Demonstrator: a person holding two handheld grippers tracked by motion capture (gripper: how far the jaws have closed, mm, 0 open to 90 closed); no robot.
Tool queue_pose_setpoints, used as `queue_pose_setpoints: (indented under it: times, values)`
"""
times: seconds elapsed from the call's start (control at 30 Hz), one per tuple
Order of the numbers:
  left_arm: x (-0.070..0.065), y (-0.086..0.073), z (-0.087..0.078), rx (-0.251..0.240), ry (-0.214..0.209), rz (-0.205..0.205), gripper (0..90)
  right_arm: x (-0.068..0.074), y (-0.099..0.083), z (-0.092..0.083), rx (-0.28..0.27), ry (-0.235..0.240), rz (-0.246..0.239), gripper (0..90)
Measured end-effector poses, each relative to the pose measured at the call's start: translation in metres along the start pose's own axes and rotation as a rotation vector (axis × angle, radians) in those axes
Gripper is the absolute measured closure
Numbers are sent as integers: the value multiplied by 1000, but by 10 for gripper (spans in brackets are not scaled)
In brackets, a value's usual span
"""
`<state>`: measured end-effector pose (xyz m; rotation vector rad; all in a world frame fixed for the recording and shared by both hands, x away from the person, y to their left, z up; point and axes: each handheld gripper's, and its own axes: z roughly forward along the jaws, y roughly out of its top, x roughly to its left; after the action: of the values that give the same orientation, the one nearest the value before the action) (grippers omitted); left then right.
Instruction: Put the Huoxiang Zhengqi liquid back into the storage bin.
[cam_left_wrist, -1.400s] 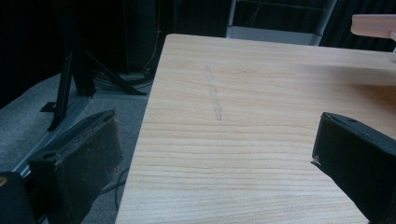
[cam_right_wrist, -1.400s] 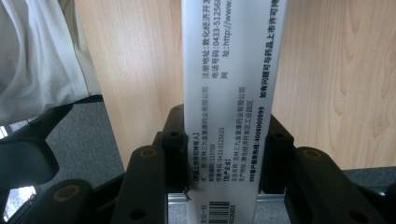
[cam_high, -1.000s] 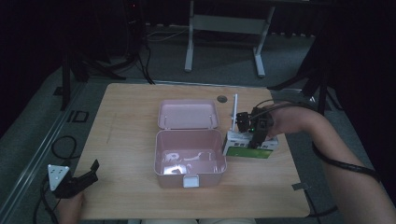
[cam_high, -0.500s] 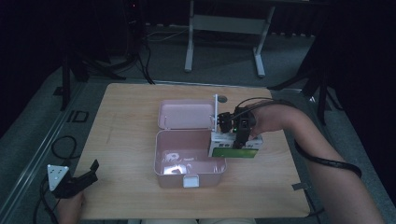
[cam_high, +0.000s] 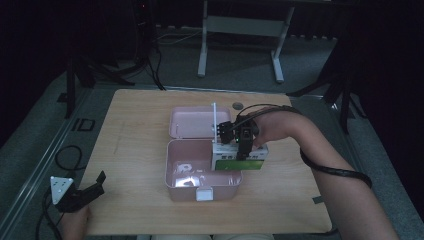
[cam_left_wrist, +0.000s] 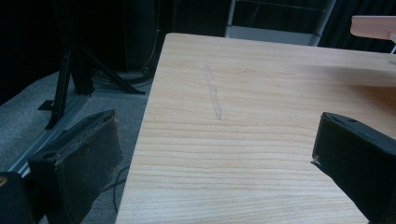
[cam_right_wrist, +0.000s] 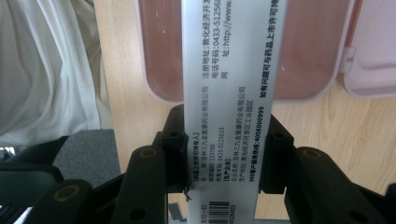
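The right gripper pinches a white and green carton between its two jaws, which press on the carton's two faces. In the high view the carton hangs at the right rim of the open pink box, partly over its hollow, and I cannot tell if it touches the rim. The box's lid lies flat behind it. Something small and pale lies inside the box already (too dim to name). I judge that the carton goes into the box: picking up is done; lowering, letting go, and perhaps closing the lid are left. The left gripper rests at the near left corner of the table, jaws spread, holding nothing.
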<state>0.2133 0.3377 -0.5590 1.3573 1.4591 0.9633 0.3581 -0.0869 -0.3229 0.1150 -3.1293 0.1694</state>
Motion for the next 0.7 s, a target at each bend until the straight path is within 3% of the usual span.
queue_pose_setpoints:
  times: [0.47, 0.7]
  values:
    - [0, 0, 0, 1, -2, 5, 16, 4, 40, -5, 7, -1, -39, 623]
    - [-1, 0, 0, 0, -3, 8, 16, 6, 60, 1, 4, 12, -57, 623]
